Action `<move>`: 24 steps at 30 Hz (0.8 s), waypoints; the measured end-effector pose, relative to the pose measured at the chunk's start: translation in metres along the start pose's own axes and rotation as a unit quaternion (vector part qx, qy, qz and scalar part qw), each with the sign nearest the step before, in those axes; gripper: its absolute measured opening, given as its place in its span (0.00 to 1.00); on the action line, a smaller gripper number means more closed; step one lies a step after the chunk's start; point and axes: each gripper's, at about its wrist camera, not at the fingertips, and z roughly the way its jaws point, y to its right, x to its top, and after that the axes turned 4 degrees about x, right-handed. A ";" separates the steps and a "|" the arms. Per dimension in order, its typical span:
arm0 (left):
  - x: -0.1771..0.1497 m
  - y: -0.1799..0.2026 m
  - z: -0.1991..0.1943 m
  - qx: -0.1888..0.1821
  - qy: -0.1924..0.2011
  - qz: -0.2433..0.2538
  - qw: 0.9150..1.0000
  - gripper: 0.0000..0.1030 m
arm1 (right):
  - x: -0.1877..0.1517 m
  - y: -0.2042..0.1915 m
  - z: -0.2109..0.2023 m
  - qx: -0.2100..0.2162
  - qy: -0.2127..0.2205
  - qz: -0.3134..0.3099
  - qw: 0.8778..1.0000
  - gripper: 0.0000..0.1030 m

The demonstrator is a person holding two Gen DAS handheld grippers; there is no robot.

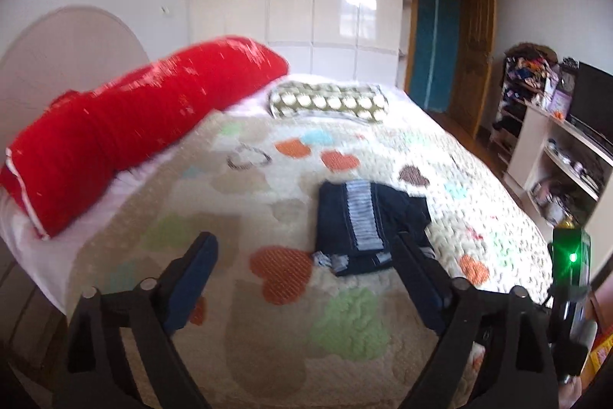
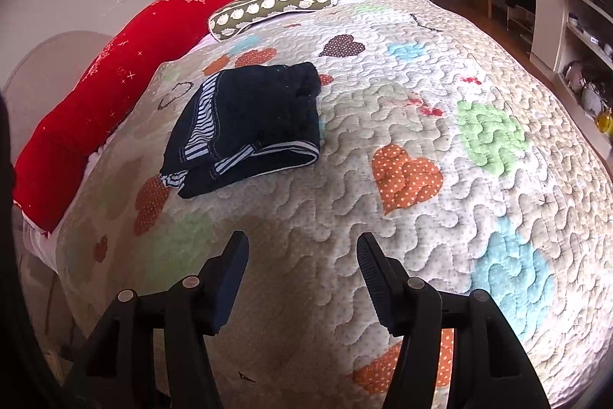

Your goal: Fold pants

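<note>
Quilted bedspread (image 2: pixel 383 102) bears folded pants (image 2: pixel 249 125), seemingly lengthwise toward the pillows; both hand-held grippers (image 1: pixel 302 248) (image 2: pixel 302 248) gape empty.

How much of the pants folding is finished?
Nearly all of it, by the look of things. The dark pants with striped trim already lie in a compact folded bundle on the heart-patterned quilt. Nothing is in hand: the left gripper and the right gripper are both open, off the cloth. What may be left is tidying the striped corner sticking out at the bundle's edge.
</note>
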 end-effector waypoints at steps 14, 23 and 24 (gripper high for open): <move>-0.013 -0.014 -0.044 0.012 0.009 -0.007 1.000 1.00 | -0.028 -0.035 -0.052 -0.036 0.052 -0.039 0.997 0.68; -0.026 -0.001 -0.037 -0.008 -0.026 0.003 1.000 1.00 | -0.027 -0.030 -0.046 -0.050 0.046 -0.034 0.997 0.68; -0.028 0.001 -0.037 -0.010 -0.028 0.006 1.000 1.00 | -0.027 -0.029 -0.046 -0.052 0.045 -0.032 0.997 0.68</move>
